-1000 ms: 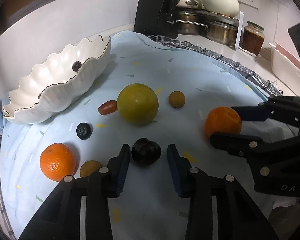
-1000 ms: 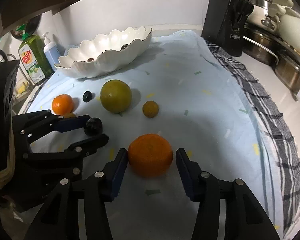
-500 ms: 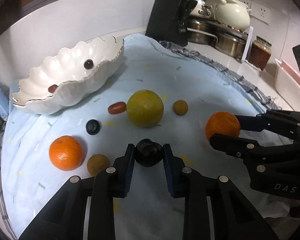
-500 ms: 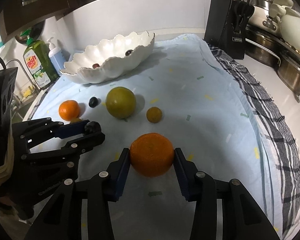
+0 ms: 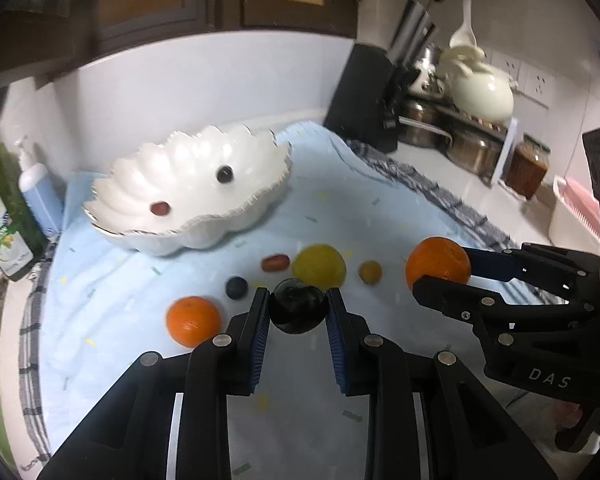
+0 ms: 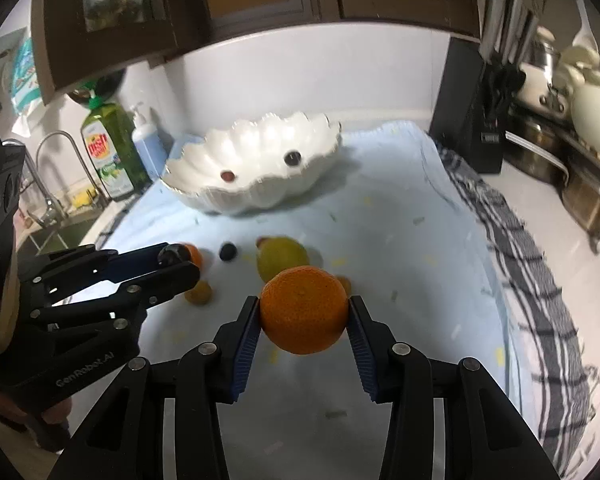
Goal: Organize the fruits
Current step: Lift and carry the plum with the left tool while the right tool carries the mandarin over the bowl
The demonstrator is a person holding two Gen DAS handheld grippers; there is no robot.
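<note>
- Left tool (image 5: 298, 312) clamped on a dark plum (image 5: 299, 305); fruit sits between both blue pads, clear of the cloth (image 5: 120, 292); seen from the right wrist the same tool (image 6: 176, 262) shows the plum (image 6: 171, 253) at its tips.
- Right tool (image 6: 303, 316) clamped on an orange (image 6: 303, 309), pads touching its two sides; in the left view this tool (image 5: 440, 276) and orange (image 5: 438, 263) are at right, above the cloth.
- White scalloped bowl (image 5: 188, 184) stands at the far side of the cloth; it holds one red grape (image 5: 160, 208) and one dark grape (image 5: 224, 174), apart from each other.
- On the cloth: second orange (image 5: 193, 321) at near left; dark berry (image 5: 236, 287) just beyond it; red grape (image 5: 275, 263) touching or just beside a yellow-green fruit (image 5: 319, 267); small brown fruit (image 5: 370, 272) to its right; another brown fruit (image 6: 198, 293) visible in the right view only.
- Table beyond: soap bottle (image 5: 2, 216), knife block (image 5: 366, 100), pots (image 5: 452, 140), jar (image 5: 526, 168).
</note>
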